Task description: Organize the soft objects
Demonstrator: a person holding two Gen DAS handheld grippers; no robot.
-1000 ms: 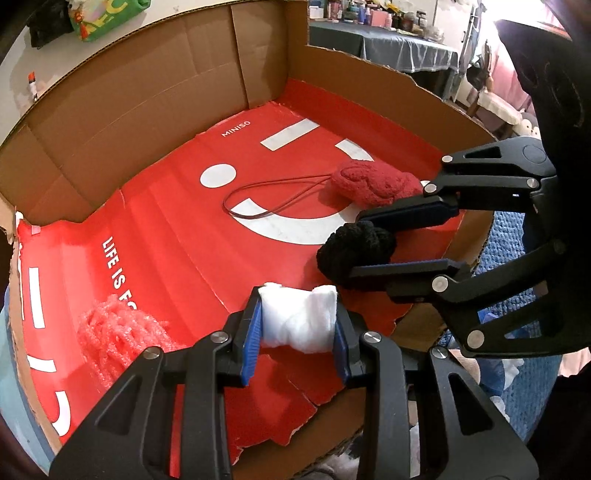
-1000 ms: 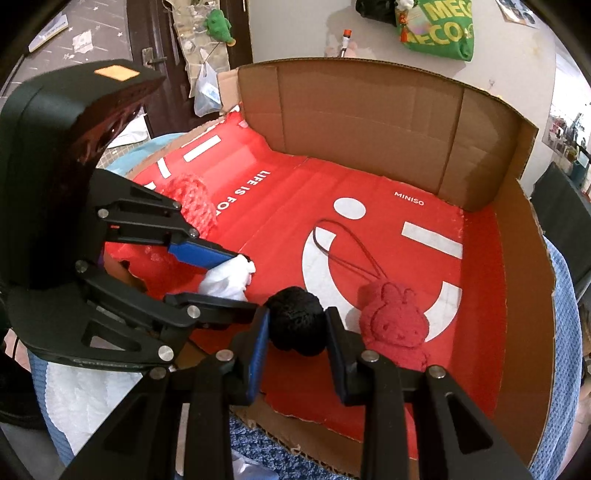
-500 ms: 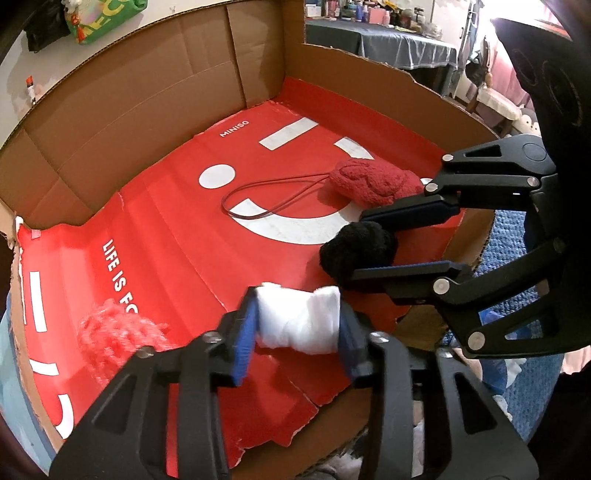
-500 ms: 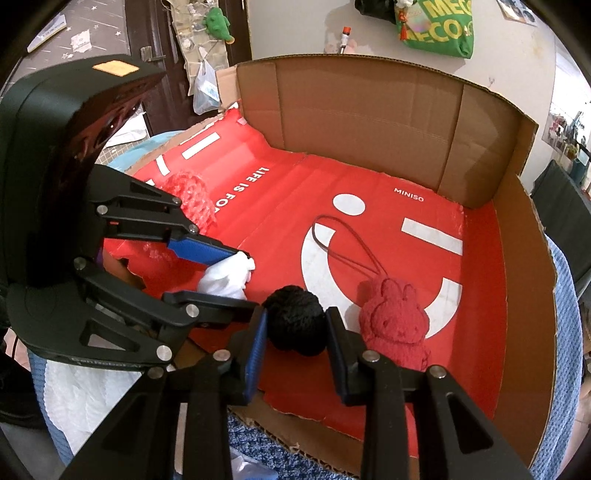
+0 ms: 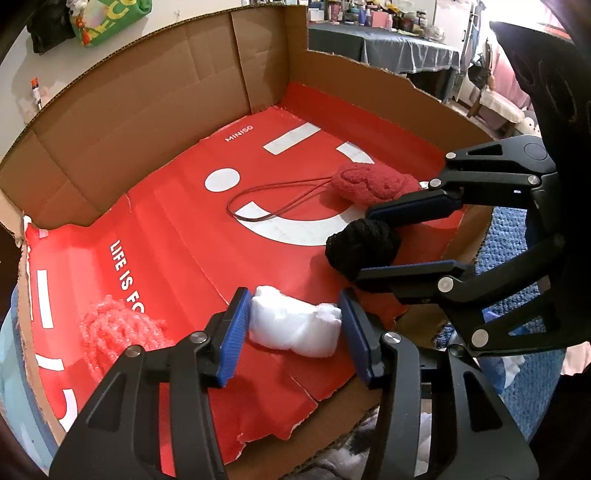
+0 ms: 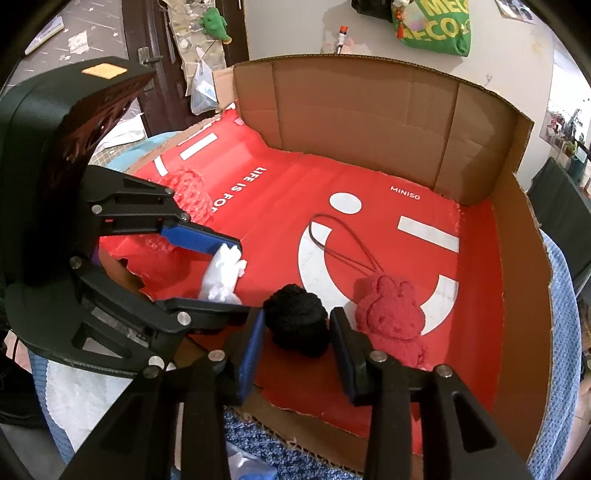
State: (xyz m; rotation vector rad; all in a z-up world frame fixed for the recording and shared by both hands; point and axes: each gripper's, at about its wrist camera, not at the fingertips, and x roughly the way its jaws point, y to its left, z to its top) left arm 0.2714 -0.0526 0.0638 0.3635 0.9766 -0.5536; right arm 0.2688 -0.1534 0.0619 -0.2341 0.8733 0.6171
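Observation:
A white fluffy lump (image 5: 295,328) lies on the red floor of the cardboard box between the blue pads of my left gripper (image 5: 293,301). Its jaws are opening and the pads stand just off the lump. To the right, a black yarn ball (image 6: 297,325) rests on the floor between the pads of my right gripper (image 6: 297,314). Those jaws are opening too, with slim gaps on both sides of the ball. A red bunny plush (image 6: 391,317) with a dark cord loop lies just right of the ball. A pink knobbly soft piece (image 5: 118,332) sits at the left.
The open cardboard box (image 5: 147,110) has tall back and side walls and a low torn front edge. A blue knitted cloth (image 6: 565,332) lies under and around it. A green bag (image 6: 439,26) hangs on the wall behind.
Both grippers' jaws have spread apart. The white lump and the black ball, squeezed before, have been let go and now rest on the red floor. Neither hand has shifted.

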